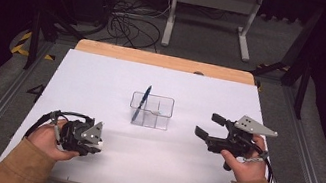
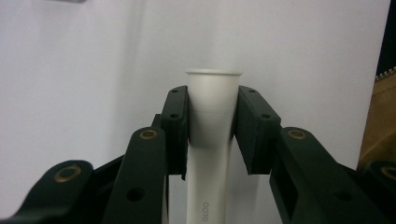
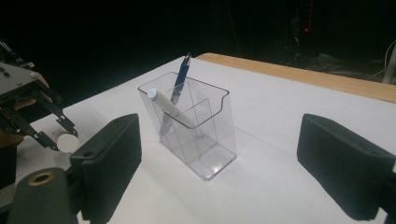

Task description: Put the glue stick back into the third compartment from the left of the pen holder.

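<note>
Marker (image 2: 212,140) sits clamped in your left claw (image 2: 212,116) over the desk (image 1: 101,85); your right claw (image 3: 219,154) gapes wide, holding nothing.

Prob. "GLOO" on white tube (image 2: 207,186)

Holder (image 3: 196,135) — clear glossy plastic; white pen (image 2: 212,140) — smooth matt plastic; table (image 1: 101,85) matt white, wood edge.

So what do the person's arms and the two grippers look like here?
Both forearms wear tan-brown sleeves. The left gripper and right gripper are black, each topped by a grey three-cornered plate with dark dots. Black cable loops from the left gripper. The fingers are blocky black pads with brass-coloured rivets.
</note>
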{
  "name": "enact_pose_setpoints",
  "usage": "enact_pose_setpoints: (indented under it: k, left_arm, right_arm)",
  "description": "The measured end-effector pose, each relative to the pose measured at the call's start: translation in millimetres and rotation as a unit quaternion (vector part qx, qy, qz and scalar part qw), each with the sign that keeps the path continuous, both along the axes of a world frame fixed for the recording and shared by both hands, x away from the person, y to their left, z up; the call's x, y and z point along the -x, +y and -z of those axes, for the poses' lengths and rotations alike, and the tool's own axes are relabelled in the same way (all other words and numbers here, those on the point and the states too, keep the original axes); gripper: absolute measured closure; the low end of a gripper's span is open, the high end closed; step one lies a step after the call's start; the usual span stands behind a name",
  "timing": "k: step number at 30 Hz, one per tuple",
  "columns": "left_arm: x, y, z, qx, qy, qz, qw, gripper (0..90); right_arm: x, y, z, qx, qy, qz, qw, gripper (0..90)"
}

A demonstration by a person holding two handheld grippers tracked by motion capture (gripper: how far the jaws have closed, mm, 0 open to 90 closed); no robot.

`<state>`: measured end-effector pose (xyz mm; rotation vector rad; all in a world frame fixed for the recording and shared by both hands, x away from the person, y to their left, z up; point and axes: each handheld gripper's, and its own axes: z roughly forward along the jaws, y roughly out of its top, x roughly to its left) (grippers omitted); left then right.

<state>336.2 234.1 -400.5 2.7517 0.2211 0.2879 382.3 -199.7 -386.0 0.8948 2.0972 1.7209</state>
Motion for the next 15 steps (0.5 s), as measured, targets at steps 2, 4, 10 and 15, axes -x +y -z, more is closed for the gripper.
enact_pose_setpoints:
  k: [2,4,10,15]
  left_arm:
    - [0.0,0.8,-1.8,0.007,0.001,0.0,1.0,67.3]
    - [0.0,1.7,-3.2,0.014,0.001,-0.002,0.9999,67.2]
    - [-0.6,2.8,-7.2,0.029,-0.004,-0.011,0.9995,67.3]
    - [-2.9,3.0,-11.0,0.055,0.002,-0.02,0.9983,67.2]
  right_arm:
    - [-0.1,-0.1,0.1,0.0,0.0,0.0,1.0,14.3]
    - [-0.1,-0.2,0.1,0.0,0.0,0.001,1.0,14.3]
    - [-0.1,-0.3,0.0,0.001,0.0,0.001,1.0,14.3]
    - [-1.2,-0.7,0.9,0.001,0.001,0.001,1.0,14.3]
